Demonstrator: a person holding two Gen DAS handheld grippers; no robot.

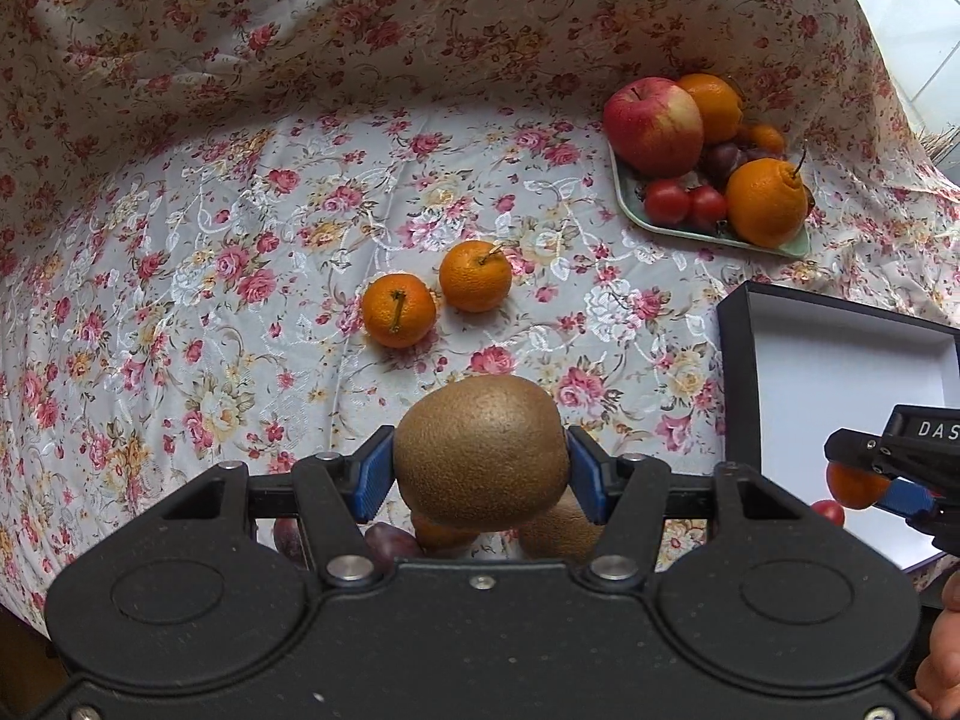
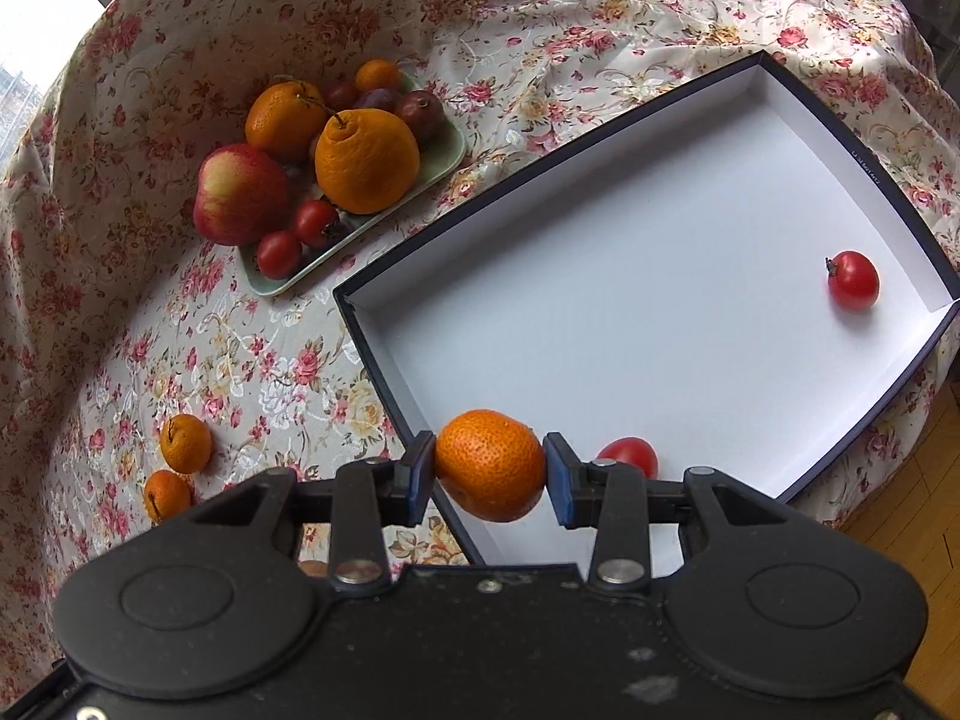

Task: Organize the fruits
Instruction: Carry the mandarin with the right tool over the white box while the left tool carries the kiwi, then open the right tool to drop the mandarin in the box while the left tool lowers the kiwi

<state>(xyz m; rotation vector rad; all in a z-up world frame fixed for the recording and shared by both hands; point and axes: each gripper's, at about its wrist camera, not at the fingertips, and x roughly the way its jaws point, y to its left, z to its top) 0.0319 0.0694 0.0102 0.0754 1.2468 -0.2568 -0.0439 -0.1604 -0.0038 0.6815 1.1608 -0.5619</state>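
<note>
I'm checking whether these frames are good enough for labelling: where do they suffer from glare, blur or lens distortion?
Left wrist view: sharp, though the fisheye bows the tablecloth; the tiles top right are washed out. Right wrist view: the window top left is blown out, the box edges curve, and the tangerine is crisp.

The left gripper (image 1: 480,468) holds a brown kiwi (image 1: 482,450) between its blue pads, above the floral tablecloth (image 1: 210,300). Two mandarins (image 1: 398,311) lie beyond it. At the right edge, the right gripper (image 1: 888,483) carries a small mandarin (image 1: 855,486) over the box (image 1: 840,384).
</note>
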